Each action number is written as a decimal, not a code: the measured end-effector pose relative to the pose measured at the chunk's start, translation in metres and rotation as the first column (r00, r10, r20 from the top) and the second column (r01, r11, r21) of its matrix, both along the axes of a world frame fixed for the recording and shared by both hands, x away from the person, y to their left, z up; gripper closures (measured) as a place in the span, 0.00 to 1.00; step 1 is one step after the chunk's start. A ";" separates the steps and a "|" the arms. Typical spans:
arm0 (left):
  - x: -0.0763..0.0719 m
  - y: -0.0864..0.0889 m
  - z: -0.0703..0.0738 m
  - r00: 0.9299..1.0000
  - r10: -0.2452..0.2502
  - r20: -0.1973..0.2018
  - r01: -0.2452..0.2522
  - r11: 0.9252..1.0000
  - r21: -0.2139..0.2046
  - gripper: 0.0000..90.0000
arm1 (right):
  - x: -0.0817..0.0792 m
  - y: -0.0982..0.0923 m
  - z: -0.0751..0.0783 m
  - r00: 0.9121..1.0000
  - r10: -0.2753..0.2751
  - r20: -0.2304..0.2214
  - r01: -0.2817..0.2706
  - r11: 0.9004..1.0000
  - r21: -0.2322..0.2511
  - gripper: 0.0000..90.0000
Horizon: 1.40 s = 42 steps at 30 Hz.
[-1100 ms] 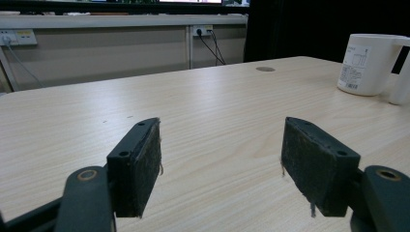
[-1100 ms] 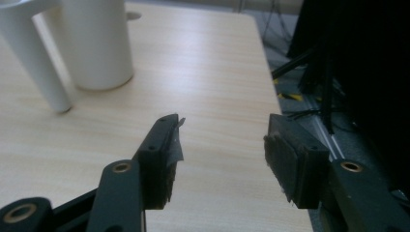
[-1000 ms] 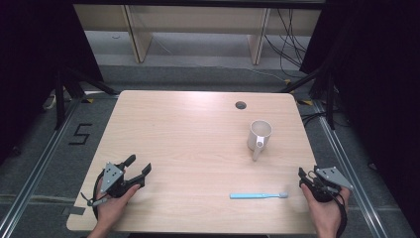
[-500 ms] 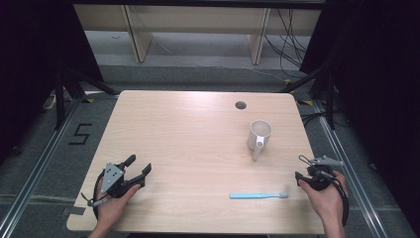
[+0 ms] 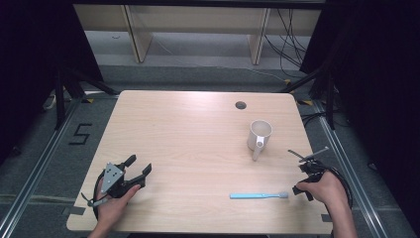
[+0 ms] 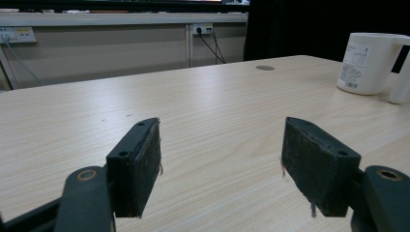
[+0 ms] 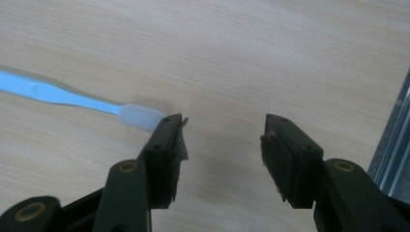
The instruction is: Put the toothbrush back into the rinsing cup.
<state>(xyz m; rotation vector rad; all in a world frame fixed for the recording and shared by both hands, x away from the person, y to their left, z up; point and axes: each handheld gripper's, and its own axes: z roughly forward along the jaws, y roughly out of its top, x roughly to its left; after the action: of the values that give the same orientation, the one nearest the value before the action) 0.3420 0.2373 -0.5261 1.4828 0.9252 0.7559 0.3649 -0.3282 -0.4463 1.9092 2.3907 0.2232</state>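
Observation:
A light blue toothbrush point(image 5: 257, 196) point(image 7: 63, 94) lies flat near the table's front right edge, its white head pointing right. My right gripper point(image 5: 298, 189) point(image 7: 220, 125) is tipped down over the table just right of that head. Its jaws are open and have just been closing a little, with only bare wood between them. The left pad's tip sits right beside the brush head. A white mug point(image 5: 260, 133) point(image 6: 370, 63) stands upright farther back, handle towards the person. My left gripper point(image 5: 139, 164) point(image 6: 220, 140) rests open at the front left, with nothing between its jaws.
A round cable hole point(image 5: 240, 105) point(image 6: 264, 67) sits near the table's far edge. The table's right edge and a metal floor rail point(image 7: 391, 145) lie close beside the right gripper. Wooden shelving point(image 5: 198, 20) stands behind the table.
The right hand has moved left towards the toothbrush head, lifted a little and tipped its gripper downward. The left hand and gripper have stayed still.

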 end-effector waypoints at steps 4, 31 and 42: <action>0.000 0.000 0.000 1.000 -0.002 -0.002 0.002 1.000 0.002 0.33 | 0.002 0.003 0.000 0.999 0.050 -0.010 -0.050 0.999 0.010 0.54; -0.001 0.000 0.000 1.000 -0.001 -0.004 0.001 1.000 -0.003 0.33 | 0.013 0.061 -0.003 0.722 0.690 0.048 -0.687 0.723 -0.073 0.54; -0.001 0.000 0.000 1.000 -0.001 -0.006 0.001 1.000 -0.003 0.33 | 0.011 0.084 -0.012 0.601 0.799 -0.023 -0.799 0.601 -0.031 0.55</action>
<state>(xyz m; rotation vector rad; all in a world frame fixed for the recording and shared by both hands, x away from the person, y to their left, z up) 0.3413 0.2371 -0.5259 1.4834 0.9299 0.7488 0.3759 -0.2440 -0.4580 0.6501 3.0471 0.2017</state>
